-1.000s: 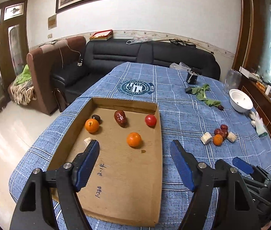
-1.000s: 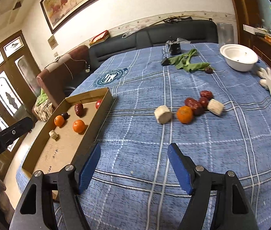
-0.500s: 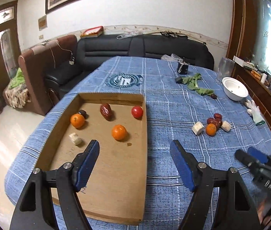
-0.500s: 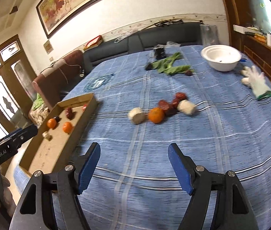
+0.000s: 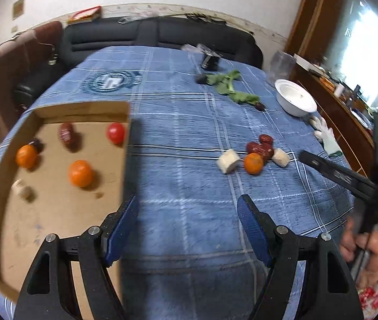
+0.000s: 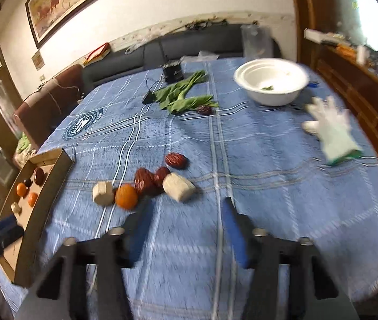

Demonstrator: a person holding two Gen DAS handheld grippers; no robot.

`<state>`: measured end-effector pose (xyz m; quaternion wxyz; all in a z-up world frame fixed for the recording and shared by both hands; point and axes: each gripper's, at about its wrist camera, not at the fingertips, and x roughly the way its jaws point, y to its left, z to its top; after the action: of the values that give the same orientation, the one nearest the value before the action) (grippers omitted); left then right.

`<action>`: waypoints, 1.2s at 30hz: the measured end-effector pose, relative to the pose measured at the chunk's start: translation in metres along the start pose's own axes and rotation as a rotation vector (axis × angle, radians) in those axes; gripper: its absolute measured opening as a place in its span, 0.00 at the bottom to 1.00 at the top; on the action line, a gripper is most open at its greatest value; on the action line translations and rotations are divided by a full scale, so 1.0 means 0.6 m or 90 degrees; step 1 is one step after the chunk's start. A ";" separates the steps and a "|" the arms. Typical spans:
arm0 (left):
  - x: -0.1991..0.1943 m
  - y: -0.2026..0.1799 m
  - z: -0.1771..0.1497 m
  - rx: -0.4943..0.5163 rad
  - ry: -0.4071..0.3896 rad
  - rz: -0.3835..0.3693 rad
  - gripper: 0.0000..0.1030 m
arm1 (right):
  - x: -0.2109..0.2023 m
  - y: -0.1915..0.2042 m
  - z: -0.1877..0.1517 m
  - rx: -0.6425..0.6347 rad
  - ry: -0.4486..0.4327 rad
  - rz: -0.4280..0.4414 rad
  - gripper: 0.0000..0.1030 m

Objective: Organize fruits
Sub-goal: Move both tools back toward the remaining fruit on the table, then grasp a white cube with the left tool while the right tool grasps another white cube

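A cardboard tray (image 5: pixel 87 108) on the left of the blue tablecloth holds two oranges (image 5: pixel 80 173), a red tomato (image 5: pixel 115 132), a red date and a pale chunk; it also shows in the right wrist view (image 6: pixel 55 176). A loose group lies on the cloth: an orange (image 6: pixel 126 196), red dates (image 6: pixel 144 180) and two pale chunks (image 6: pixel 178 187); the orange also shows in the left wrist view (image 5: pixel 254 163). My left gripper (image 5: pixel 189 224) is open and empty by the tray's right wall. My right gripper (image 6: pixel 186 226) is open and empty, just short of the loose group.
A white bowl (image 6: pixel 271 85), green leaves (image 6: pixel 183 98) with a dark date, a black device (image 6: pixel 173 72) and a white glove (image 6: pixel 333 130) lie farther back and right. A wooden cabinet (image 6: pixel 362 90) borders the table's right side. A dark sofa stands behind.
Both grippers swung right and forward. The tray slid left in the left wrist view. The loose fruit group came much closer to the right gripper. Both stayed open.
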<state>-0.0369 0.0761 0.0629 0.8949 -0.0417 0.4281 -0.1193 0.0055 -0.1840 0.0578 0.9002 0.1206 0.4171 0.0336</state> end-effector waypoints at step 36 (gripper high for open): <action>0.192 -0.052 0.062 0.046 0.026 -0.119 0.40 | 0.094 0.017 0.006 -0.062 0.018 0.022 0.41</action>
<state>0.0558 0.0163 0.0047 0.8720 -0.0467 0.4356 -0.2184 0.0452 -0.1656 0.0209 0.8983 0.0834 0.4254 0.0714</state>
